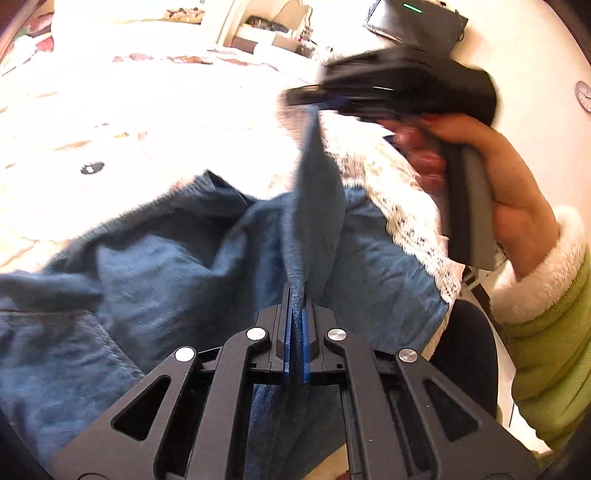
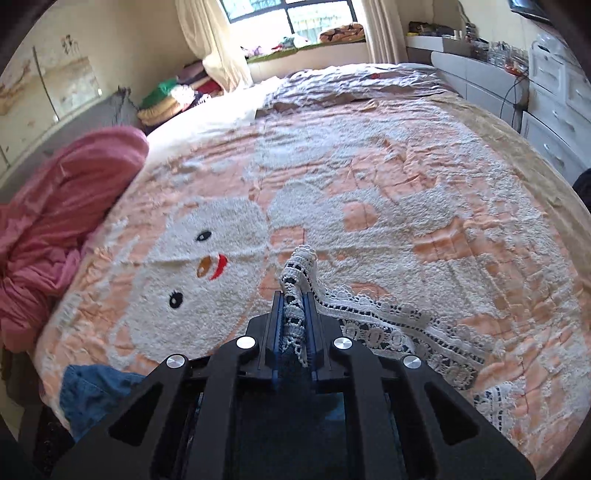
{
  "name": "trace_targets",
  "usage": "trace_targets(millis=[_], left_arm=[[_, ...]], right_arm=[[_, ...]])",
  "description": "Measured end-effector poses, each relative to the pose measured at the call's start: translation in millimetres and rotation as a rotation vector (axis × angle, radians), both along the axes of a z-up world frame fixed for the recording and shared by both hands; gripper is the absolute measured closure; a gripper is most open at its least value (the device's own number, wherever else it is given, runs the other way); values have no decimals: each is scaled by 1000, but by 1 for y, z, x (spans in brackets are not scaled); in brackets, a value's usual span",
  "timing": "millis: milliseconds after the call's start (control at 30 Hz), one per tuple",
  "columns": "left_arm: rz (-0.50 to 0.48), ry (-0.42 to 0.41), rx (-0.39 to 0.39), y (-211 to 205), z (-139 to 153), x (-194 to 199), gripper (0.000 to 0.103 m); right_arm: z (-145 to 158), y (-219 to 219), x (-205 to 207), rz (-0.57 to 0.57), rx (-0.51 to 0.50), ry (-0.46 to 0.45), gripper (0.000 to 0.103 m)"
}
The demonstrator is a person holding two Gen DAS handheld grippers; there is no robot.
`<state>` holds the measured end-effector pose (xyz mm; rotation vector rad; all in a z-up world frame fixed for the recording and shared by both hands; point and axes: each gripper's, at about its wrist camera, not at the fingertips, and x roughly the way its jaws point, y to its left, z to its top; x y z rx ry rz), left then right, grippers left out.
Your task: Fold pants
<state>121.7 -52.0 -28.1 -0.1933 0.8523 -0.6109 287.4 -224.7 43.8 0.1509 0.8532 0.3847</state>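
A bed with a peach snowman blanket is seen below a window; drawers stand alongside. The jeans are bunched at its near edge, their long axis indiscernible. Denim is clamped by the left gripper, the lace hem by the right gripper.

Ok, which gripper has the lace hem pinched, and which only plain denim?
The right gripper: white lace trim sits between its fingers. The left gripper pinches only blue denim of the pants.
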Motion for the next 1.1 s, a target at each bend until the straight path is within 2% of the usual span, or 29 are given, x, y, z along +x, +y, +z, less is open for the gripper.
trace_targets(millis=[100,200,333,467,600,767,1100], left_arm=[[-2,-35,-3,6,7,-6,103],[-22,-65,1,3,12,-12,103],[-62,-89,38,-7,12,-19,103],[-82,-91,69,-16,8,-19,103],[-115,-111,92,-25,5,-27,103],[-165,-152,145,-31,1,-41,103],[-232,-144,204,-42,-8,-50,101]], right_arm=[[24,-37,-27,-49,97,-54,94],[29,-75,-58,-105,180,-76,94],[9,-118,-100,-205,214,-45,95],[-27,-146,-139,-281,263,52,96],[-44,-152,-170,-310,282,83,96],[-46,-154,-194,-312,279,92,96],[-78,-166,-216,-320,275,198,96]])
